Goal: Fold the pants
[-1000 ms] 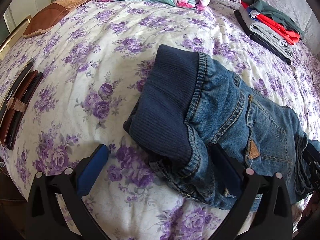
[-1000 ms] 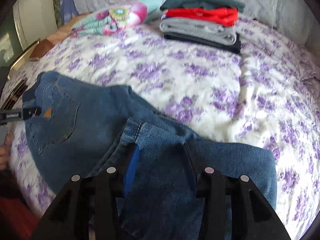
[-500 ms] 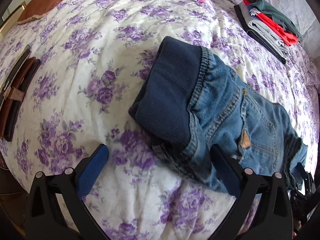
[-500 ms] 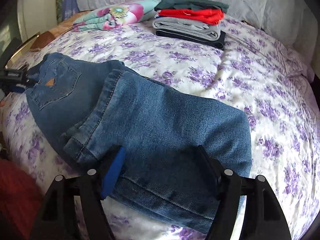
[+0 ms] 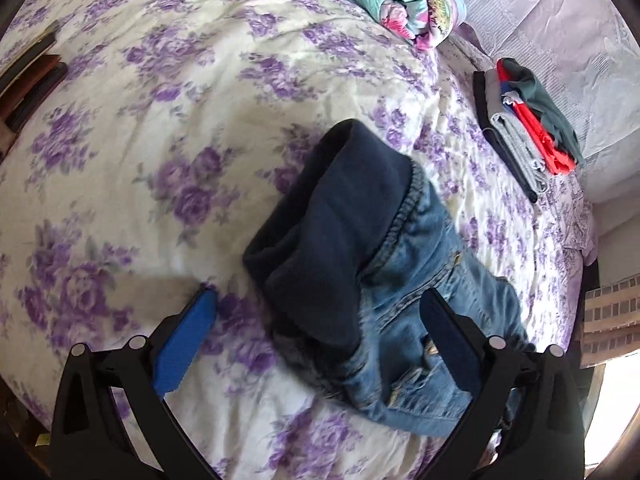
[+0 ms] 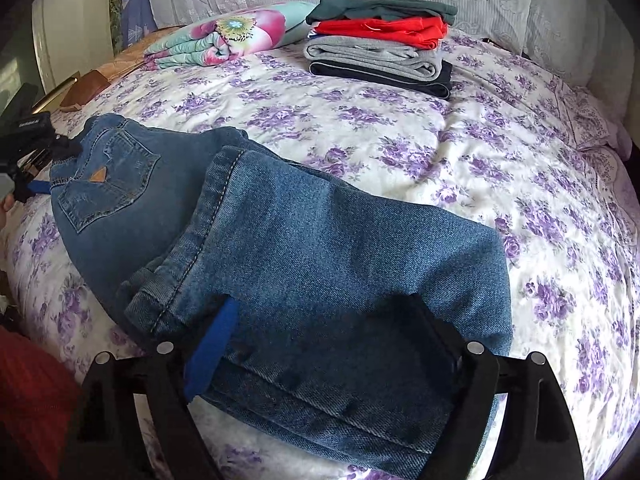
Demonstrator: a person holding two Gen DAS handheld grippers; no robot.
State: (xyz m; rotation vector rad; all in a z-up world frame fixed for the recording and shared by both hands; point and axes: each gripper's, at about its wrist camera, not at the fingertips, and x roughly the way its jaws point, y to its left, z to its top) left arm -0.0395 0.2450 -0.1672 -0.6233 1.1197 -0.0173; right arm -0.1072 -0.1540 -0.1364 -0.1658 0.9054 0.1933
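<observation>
Jeans [image 6: 320, 248] now lie folded on the bed [image 6: 400, 128] ahead of my grippers. I have let go: left gripper [image 5: 316, 340] and right gripper [image 6: 332, 344] both gape, empty, backing off.

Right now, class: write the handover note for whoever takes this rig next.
Left claw: open, empty, at the waistband end.
Right claw: open, empty, over the folded leg end.
Jeans lie on the floral bedspread, legs folded up over the seat, dark ribbed waistband bunched.
Done: first fold.
Left: probably smooth, fold once more, add to the folded stack.
</observation>
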